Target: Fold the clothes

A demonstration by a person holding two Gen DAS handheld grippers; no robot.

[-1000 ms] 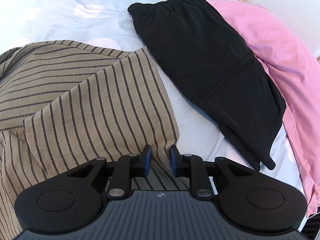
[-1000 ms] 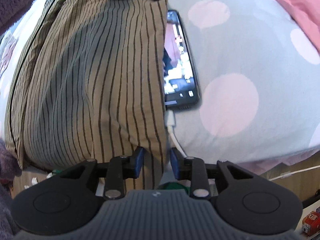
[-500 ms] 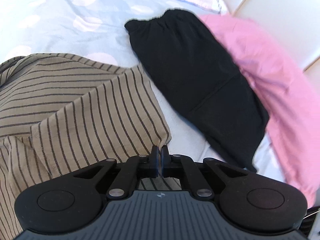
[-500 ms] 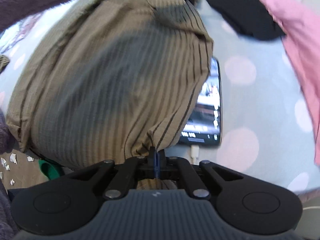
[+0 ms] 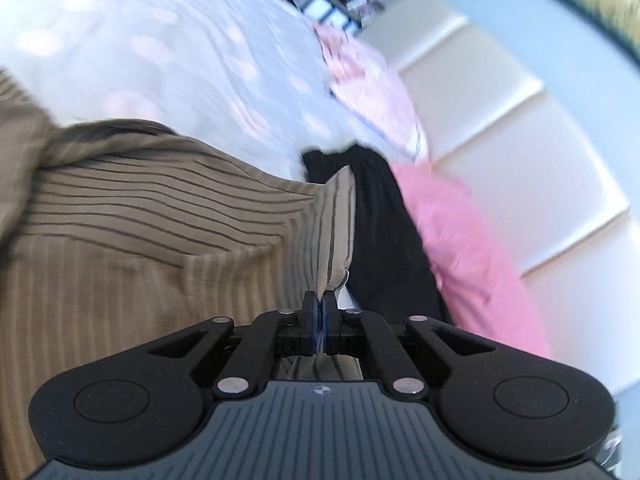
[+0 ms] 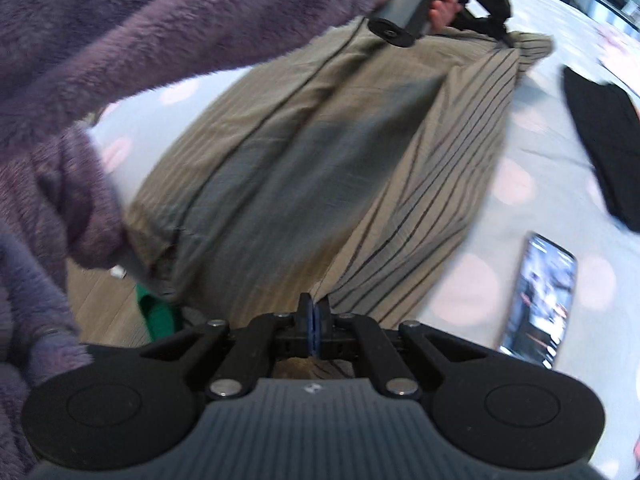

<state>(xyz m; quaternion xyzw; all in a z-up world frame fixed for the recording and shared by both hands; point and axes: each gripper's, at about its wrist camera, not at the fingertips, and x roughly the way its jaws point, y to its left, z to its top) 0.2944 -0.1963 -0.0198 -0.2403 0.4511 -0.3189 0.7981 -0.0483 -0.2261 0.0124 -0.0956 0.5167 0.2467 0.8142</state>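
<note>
Tan dark-striped woven shirt (image 6: 320, 152), lifted over a pale blue bedsheet with pink dots (image 6: 532, 152).
Shirt: thin, creased cloth stretched between two grippers, sagging in soft folds. Black matte garment (image 5: 388, 232): flat on the sheet beside a pink crumpled cloth (image 5: 468, 248). Purple fleece sleeve (image 6: 160, 28): fuzzy. Smartphone (image 6: 540, 296): glossy slab, screen lit, on the sheet. Left gripper (image 5: 319, 300) and right gripper (image 6: 315, 305): black fingers each clenched on a shirt edge.
</note>
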